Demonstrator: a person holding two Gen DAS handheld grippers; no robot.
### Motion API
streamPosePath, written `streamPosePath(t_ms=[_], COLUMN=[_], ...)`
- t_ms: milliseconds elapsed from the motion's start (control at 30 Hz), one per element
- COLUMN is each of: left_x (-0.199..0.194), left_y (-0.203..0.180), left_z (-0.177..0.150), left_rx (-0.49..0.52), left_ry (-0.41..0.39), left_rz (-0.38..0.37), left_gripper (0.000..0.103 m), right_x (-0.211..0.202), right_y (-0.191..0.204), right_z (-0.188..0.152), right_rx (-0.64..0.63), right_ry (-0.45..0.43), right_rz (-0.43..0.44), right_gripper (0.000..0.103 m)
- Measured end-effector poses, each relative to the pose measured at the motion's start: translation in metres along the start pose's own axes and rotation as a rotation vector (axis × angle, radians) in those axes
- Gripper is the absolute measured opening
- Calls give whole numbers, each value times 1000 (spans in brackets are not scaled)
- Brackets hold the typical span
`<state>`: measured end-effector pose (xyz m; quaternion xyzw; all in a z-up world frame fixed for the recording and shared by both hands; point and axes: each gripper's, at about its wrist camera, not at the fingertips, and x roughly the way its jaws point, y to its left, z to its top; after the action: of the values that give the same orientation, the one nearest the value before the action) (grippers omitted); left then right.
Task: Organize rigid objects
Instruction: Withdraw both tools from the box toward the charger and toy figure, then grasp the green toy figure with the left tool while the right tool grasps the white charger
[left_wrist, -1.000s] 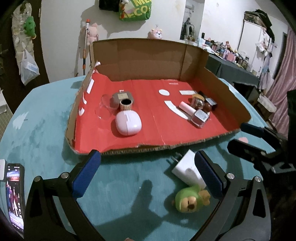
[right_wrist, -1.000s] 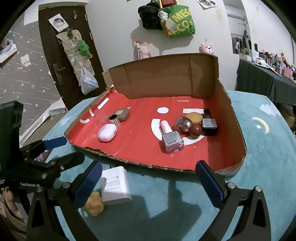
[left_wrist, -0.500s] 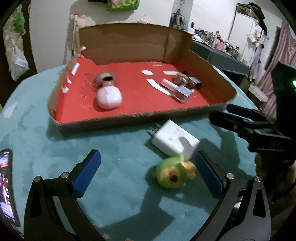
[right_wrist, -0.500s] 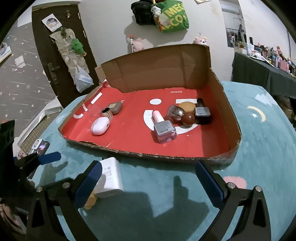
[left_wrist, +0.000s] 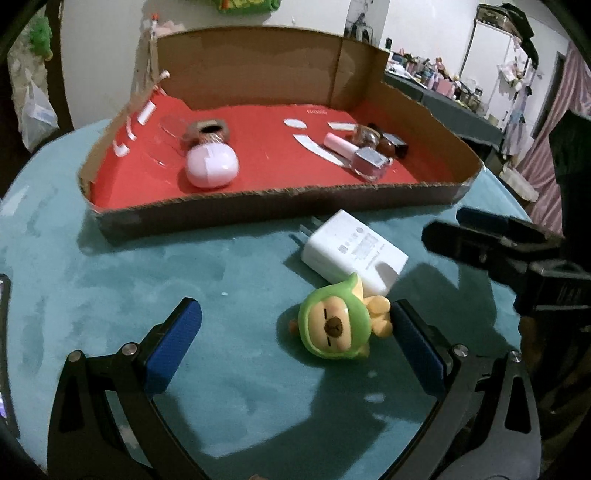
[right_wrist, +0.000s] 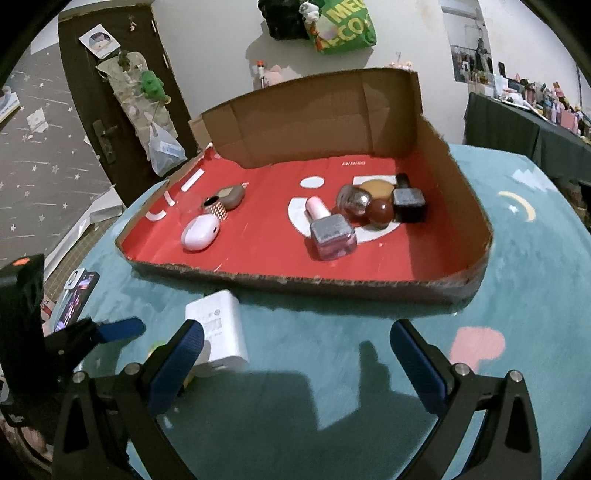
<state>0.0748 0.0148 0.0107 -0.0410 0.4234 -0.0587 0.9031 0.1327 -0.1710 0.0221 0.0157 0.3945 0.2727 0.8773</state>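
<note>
Left wrist view: the left gripper fills the bottom of the frame, its blue-padded fingers spread wide and holding nothing. Between them, nearer the right finger, a small green toy lies on the teal table. Just above it, touching or nearly so, lies a white charger with its prongs pointing to the upper left. A cardboard tray with a red floor spans the upper half. Inside, left of centre, sits a pink case beside a small brown ring holder; right of centre, a pink polish bottle lies among other small bottles. The right gripper enters at the right edge; from this view its opening is hard to judge.

Right wrist view: the right gripper sits at the bottom, fingers wide apart and empty over bare table. The charger lies at lower left, just beside the left finger. The tray crosses the middle, with the case at its left and the polish bottle at centre right. A phone lies at the left edge.
</note>
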Motion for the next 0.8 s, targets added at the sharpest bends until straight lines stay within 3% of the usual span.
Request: streamPosePath(t_ms=[400,600,800], left_x=[-24,-39,-28], left_y=[28,50,46], left_z=[-5,-8,-21], left_rx=[-54,-87,-95], left_ry=[-61,-88,-3], left_rz=[31,156,88], left_gripper=[103,103,102], right_x=[11,14,17], right_y=[21,25,33], right_z=[-8,-11,-13], right_rx=[-37,-45,-68], right_ry=[29,44,54], right_rz=[40,43,59], right_gripper=[103,103,103])
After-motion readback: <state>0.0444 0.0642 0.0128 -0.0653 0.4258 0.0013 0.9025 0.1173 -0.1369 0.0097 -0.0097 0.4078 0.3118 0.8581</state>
